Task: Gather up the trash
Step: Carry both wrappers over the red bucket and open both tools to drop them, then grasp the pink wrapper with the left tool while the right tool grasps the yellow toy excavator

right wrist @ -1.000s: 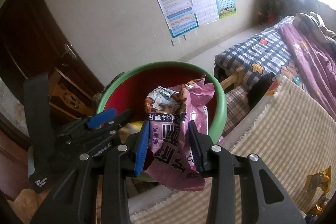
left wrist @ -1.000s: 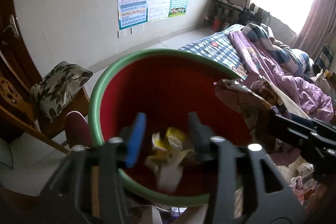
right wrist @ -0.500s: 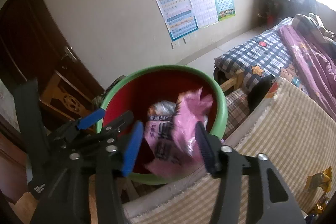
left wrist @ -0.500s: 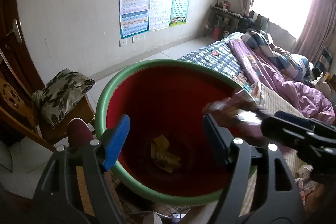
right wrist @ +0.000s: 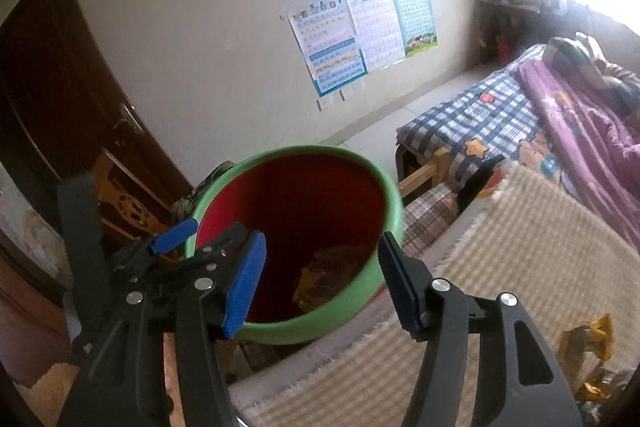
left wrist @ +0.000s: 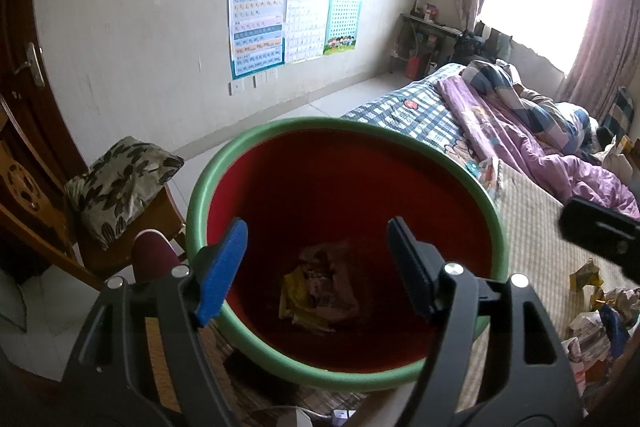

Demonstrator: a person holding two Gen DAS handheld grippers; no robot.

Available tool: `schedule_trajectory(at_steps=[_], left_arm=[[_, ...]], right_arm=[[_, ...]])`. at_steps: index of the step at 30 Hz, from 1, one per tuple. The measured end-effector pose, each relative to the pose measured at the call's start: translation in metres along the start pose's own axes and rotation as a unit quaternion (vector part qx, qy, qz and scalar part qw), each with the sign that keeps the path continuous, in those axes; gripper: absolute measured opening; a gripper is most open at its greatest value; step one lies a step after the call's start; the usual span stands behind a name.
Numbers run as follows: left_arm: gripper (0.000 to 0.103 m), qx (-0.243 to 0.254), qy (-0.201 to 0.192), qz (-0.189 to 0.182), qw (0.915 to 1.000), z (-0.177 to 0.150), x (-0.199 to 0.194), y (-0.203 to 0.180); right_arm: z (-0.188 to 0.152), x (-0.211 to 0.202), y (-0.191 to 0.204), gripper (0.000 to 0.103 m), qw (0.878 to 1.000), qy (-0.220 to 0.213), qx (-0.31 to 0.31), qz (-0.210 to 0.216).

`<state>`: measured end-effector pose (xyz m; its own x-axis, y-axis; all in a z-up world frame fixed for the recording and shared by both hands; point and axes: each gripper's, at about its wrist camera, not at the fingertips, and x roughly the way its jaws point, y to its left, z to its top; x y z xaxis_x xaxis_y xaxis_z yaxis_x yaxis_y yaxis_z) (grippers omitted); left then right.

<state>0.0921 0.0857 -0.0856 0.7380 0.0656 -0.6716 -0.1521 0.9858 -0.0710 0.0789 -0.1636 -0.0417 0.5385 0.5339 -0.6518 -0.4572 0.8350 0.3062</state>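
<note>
Both my grippers hang over the round plastic bin with the green rim and red inside [left wrist: 200, 195], and both are empty. My left gripper [left wrist: 318, 269] has its blue-padded fingers spread wide apart, pointing straight down into the bin's mouth. My right gripper [right wrist: 320, 281] is spread just as wide, sitting over the bin's near edge with nothing between its pads.

The crumpled yellow and pinkish snack wrappers [left wrist: 320, 291] already lie at the bottom of the bin — that part looks finished to me. What counts now is the rest of the trash: a loose heap of crinkled yellow and white wrappers [left wrist: 596, 303] on the beige striped woven mat [right wrist: 520, 251]. In the right wrist view the yellow pieces [right wrist: 588, 347] show at the lower right corner.

So the heap lies to my right, well apart from the bin, down at the near end of the mat. My right gripper is the nearer one — the left would have to cross over the bin and past the right to get there. I judge the next move is a swing rightward and down with the right gripper. The heap is a jumble with no clear long axis that I can read, so I cannot tell which way to turn the fingers until I am closer.
</note>
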Motion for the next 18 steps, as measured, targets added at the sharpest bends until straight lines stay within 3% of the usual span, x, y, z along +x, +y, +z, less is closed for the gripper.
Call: schedule_trajectory(at_steps=[7, 10, 13, 18], left_arm=[[0.070, 0.019, -0.021, -0.010, 0.9995, -0.003, -0.026, -0.015], [0.070, 0.030, -0.021, -0.032, 0.9988, -0.007, -0.040, -0.029], [0.073, 0.047, -0.011, -0.067, 0.9966, -0.015, -0.050, -0.048], [0.073, 0.076, 0.051, -0.154, 0.9839, -0.045, -0.056, -0.088]], right_arm=[[-0.008, -0.060, -0.033, 0.064, 0.998, -0.044, -0.001, -0.055], [-0.015, -0.083, -0.055, 0.067, 0.995, -0.055, 0.014, -0.082], [-0.027, -0.103, -0.079, 0.069, 0.992, -0.062, 0.037, -0.104], [-0.055, -0.122, -0.112, 0.069, 0.987, -0.055, 0.075, -0.135]])
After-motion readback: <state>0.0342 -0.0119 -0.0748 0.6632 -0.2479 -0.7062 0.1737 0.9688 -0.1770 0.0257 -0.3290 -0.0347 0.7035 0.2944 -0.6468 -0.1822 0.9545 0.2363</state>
